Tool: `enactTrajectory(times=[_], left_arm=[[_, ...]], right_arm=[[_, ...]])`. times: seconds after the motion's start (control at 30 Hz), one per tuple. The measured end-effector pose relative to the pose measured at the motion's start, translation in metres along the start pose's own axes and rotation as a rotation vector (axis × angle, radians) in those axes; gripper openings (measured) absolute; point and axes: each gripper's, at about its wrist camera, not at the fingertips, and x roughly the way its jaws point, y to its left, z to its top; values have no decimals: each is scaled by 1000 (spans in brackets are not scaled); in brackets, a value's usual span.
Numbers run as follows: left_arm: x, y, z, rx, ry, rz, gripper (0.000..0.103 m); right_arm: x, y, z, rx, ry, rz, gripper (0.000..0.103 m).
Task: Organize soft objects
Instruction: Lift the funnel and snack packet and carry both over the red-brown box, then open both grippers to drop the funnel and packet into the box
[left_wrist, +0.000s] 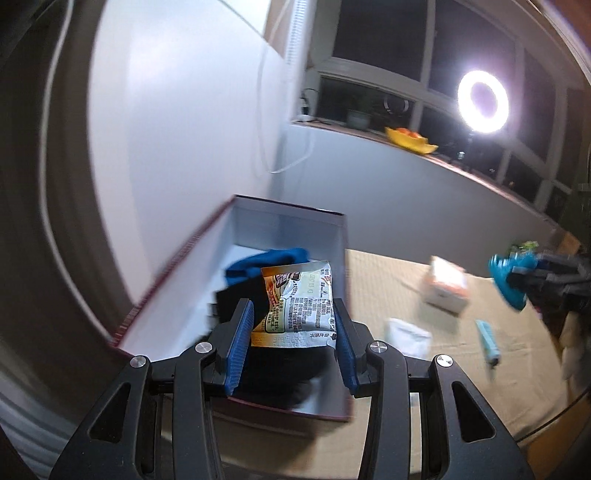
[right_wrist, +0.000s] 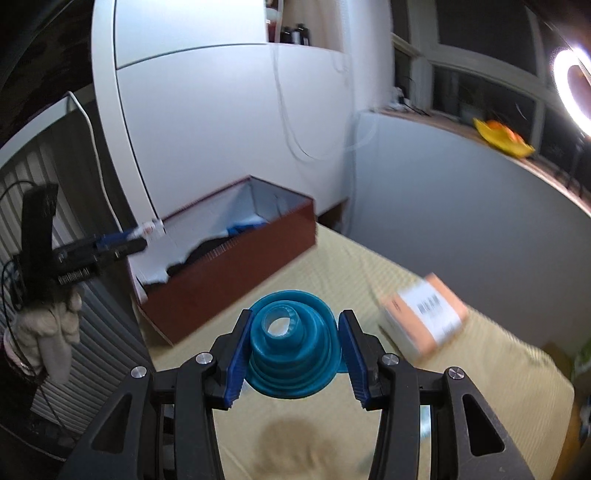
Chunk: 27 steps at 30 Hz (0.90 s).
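My left gripper (left_wrist: 293, 308) is shut on a white and orange snack packet (left_wrist: 295, 304) and holds it over the open red box (left_wrist: 177, 258). Inside the box lie a blue cloth (left_wrist: 266, 260) and dark fabric (left_wrist: 243, 295). My right gripper (right_wrist: 293, 323) is shut on a teal collapsible silicone funnel (right_wrist: 291, 343), lifted above the yellow tablecloth (right_wrist: 369, 266). From the right wrist view the left gripper (right_wrist: 147, 230) shows at the left with the packet (right_wrist: 153, 225), beside the red box (right_wrist: 229, 269). From the left wrist view the funnel (left_wrist: 508, 277) hangs at the far right.
An orange and white carton (left_wrist: 447, 284) lies on the cloth, also visible as the carton (right_wrist: 424, 314) in the right view. A white sachet (left_wrist: 408, 336) and a light blue clip (left_wrist: 487, 339) lie nearby. A ring light (left_wrist: 482, 101) and a yellow bowl (left_wrist: 410, 142) are at the windowsill.
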Motion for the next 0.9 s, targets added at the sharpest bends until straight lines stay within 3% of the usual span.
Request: enactTrajectory(times=[0.23, 0.43, 0.9], left_arm=[[13, 21, -1, 8, 6, 82, 40], [22, 24, 0, 23, 13, 120, 40], [34, 33, 0, 21, 44, 172, 44]], right_arm=[[41, 25, 56, -47, -18, 70, 42], [99, 37, 92, -44, 24, 110, 42], [192, 47, 110, -34, 128, 115, 43]])
